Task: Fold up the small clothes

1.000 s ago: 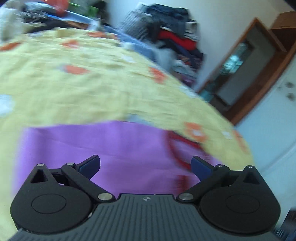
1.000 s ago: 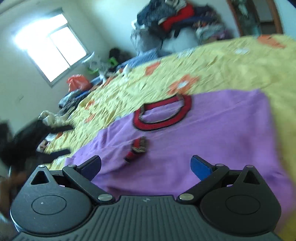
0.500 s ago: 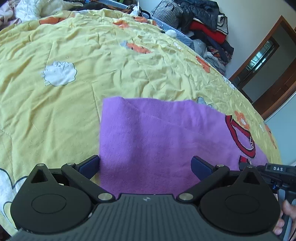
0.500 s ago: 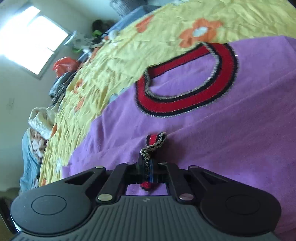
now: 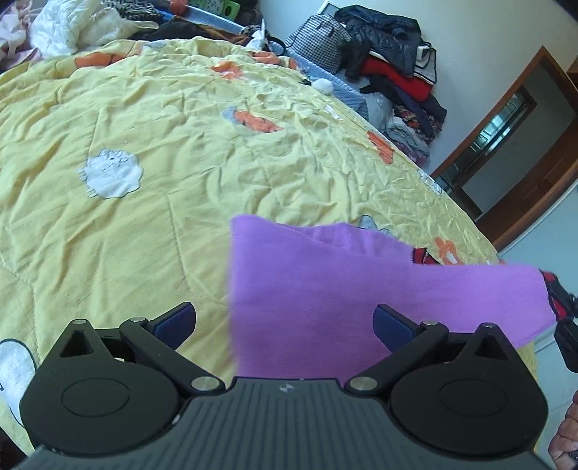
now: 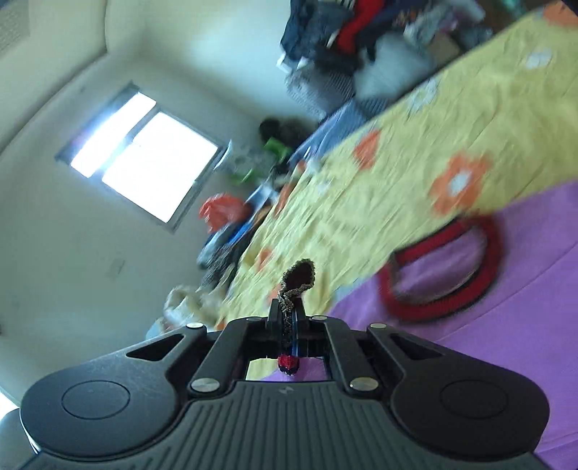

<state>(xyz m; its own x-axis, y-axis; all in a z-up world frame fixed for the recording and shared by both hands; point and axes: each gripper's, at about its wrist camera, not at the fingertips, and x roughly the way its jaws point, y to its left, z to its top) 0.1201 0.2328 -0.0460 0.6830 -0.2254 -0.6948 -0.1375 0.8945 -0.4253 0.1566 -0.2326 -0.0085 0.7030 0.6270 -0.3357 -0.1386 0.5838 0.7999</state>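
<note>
The right tool (image 6: 288,318) has its fingers pressed together on the red cuff (image 6: 297,280) of a purple top (image 6: 505,307); a frayed bit of the cuff sticks up past the fingertips, and a red scrap shows behind them inside the tool's frame. Beyond it the top lies on a bed (image 6: 415,152) with a yellow, flower-patterned quilt, its red collar (image 6: 451,285) just to the right of the tool. That view is tilted and blurred. Farther off are a bright window (image 6: 144,159) and a heap of clothes (image 6: 343,29) against the wall.

The left tool (image 5: 285,321) is spread wide, pinching nothing. Its left finger (image 5: 177,318) is over bare quilt, its right finger (image 5: 392,321) over the purple cloth, and the top's left edge runs between the two. From this side the sleeve end is raised off the bed toward the right, where the red cuff (image 5: 556,296) meets the dark tip of the right tool (image 5: 567,336) at the frame's edge. A bit of the collar (image 5: 421,255) shows behind the raised cloth. A hand (image 5: 565,434) shows in the lower right corner. Across the bed (image 5: 180,144) are piled clothes (image 5: 390,54) and a wooden doorway (image 5: 505,144).
</note>
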